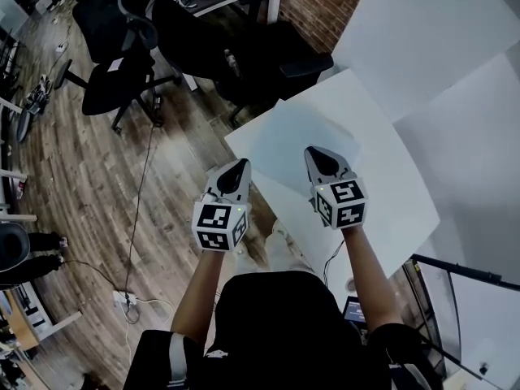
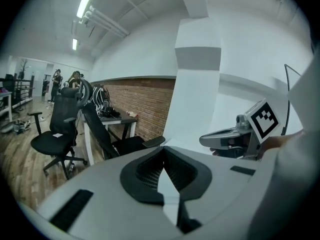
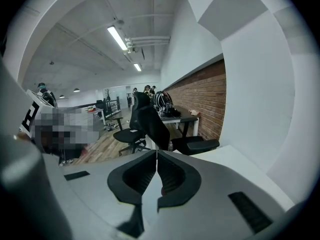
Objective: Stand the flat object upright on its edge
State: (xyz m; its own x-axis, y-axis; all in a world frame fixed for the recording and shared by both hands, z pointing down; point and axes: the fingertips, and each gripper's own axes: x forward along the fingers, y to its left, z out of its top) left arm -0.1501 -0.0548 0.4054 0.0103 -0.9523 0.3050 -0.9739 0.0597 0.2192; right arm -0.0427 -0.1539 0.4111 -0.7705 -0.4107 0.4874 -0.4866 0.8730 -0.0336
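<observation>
Over the near part of a white table [image 1: 382, 177] I hold both grippers side by side, pointing away from me. My left gripper [image 1: 241, 166] hangs by the table's left edge, its jaws closed tip to tip with nothing between them [image 2: 163, 150]. My right gripper [image 1: 318, 152] is over the tabletop, its jaws also closed and empty [image 3: 156, 154]. From the left gripper view the right gripper's body and marker cube [image 2: 262, 120] show at the right. No flat object can be made out in any view; the tabletop looks plain white.
Black office chairs [image 1: 122, 47] [image 1: 260, 55] stand on the wood floor beyond the table's left side. A brick wall [image 1: 321, 2] and a cluttered desk [image 2: 117, 118] lie behind them. White panels [image 1: 431, 31] close the right side. A cable [image 1: 138, 210] runs across the floor. People stand far off [image 2: 57, 79].
</observation>
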